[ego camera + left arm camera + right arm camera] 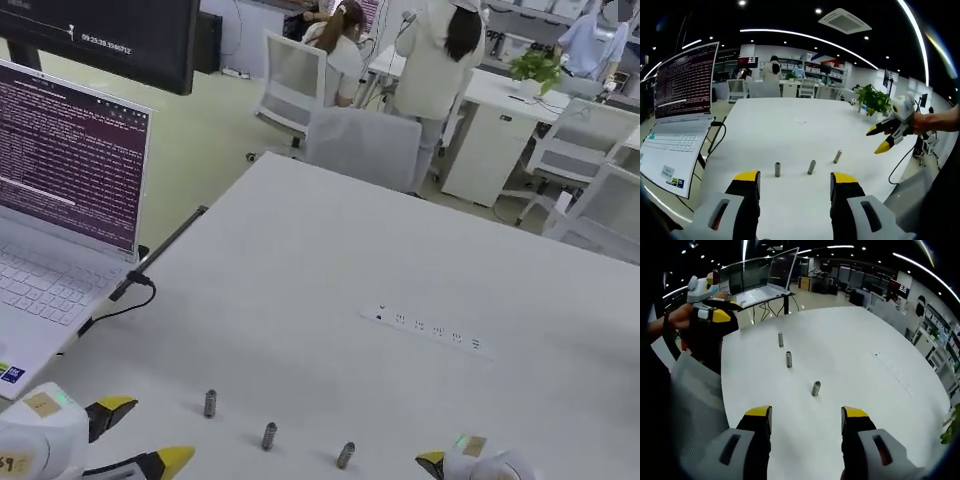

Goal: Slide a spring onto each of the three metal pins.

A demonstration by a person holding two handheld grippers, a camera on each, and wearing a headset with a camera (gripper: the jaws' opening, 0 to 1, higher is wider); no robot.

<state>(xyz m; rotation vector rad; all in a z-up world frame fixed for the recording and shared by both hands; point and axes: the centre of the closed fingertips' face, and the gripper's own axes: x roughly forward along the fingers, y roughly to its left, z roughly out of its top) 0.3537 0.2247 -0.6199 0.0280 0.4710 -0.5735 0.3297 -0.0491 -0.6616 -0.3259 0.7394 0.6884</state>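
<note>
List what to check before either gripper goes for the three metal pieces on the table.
1. Left gripper open, empty: ok.
2. Right gripper open, empty: ok.
3. Left piece, middle piece and right piece stand apart in a row on the table: ok.
4. Each already carries a spring: cannot tell, too small.
5. Laptop and cable lie off to the side of the row: ok.

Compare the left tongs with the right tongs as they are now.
The left tongs sit at the laptop end of the row of pins; the right tongs sit at the opposite end. In the head view the left tongs show both yellow tips, the right tongs one tip at the bottom edge. Shared: both open, empty, yellow-tipped, short of the pins.
</note>
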